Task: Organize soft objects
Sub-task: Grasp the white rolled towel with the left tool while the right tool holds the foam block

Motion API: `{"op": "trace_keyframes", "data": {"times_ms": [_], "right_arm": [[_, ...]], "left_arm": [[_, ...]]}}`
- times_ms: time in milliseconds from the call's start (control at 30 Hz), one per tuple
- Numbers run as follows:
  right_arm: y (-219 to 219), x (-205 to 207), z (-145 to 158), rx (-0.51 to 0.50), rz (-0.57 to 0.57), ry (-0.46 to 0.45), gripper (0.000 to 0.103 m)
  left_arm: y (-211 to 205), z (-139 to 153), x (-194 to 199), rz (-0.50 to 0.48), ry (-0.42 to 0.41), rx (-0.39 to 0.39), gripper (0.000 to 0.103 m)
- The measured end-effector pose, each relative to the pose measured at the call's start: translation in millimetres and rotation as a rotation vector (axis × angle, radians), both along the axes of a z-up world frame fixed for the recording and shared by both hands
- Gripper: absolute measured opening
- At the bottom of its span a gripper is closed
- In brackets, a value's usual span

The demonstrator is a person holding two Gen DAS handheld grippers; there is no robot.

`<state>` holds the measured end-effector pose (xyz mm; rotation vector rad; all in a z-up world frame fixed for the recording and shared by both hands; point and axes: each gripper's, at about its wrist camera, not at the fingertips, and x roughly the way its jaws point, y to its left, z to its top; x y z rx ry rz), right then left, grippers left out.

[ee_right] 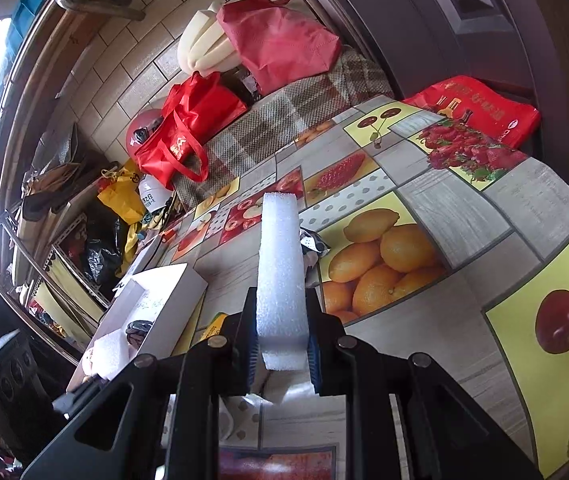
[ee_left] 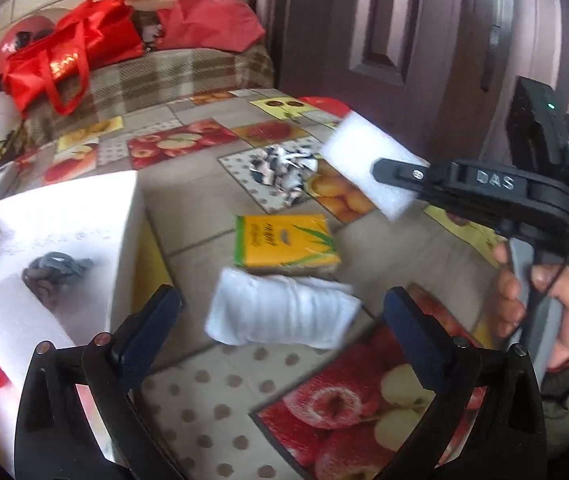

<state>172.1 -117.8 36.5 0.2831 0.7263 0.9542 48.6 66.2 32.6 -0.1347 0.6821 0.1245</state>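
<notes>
Over the fruit-print desk [ee_right: 464, 216], right tongs [ee_right: 282, 344] clamp a white foam block [ee_right: 280, 264] on edge, long axis pointing straight ahead, while left tongs [ee_left: 280, 328] hang released.

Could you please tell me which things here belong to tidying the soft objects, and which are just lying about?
Part of the job:
- white foam block, clamped in the right tool
- white folded cloth
- crumpled patterned cloth
- white box holding a dark grey bundle
- left tool, open

Lying about:
- red bags
- helmet
- yellow packet, possibly
</notes>
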Motion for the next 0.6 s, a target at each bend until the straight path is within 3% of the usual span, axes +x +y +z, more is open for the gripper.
{"op": "trace_keyframes", "data": {"times_ms": [133,233,267,367,400,433,600], "right_arm": [[0,0,0,-0.002,0.005,-0.001,0.020],[0,0,0,-0.004,0.007,-0.001,0.020],[0,0,0,-0.004,0.007,-0.001,0.020],[1,-2,0,-0.007,0.011,-0.008,0.020],[1,-2,0,-0.008,0.011,-0.009,0.020],[1,-2,0,-0.007,0.010,-0.009,0.020],[2,-6,1,0.007,0.023,-0.017,0.020]], "left_arm": [[4,-12,25,0.010,0.128,-0.075,0.103],[-13,-30,36,0.033,0.208,0.101,0.103],[-19,-34,35,0.027,0.214,0.137,0.103],[-16,-33,26,-0.029,0.174,0.059,0.099],[-16,-33,25,-0.029,0.175,0.058,0.084],[-15,-34,24,-0.031,0.178,0.054,0.081],[-17,-29,17,-0.080,0.139,0.002,0.075]]}}
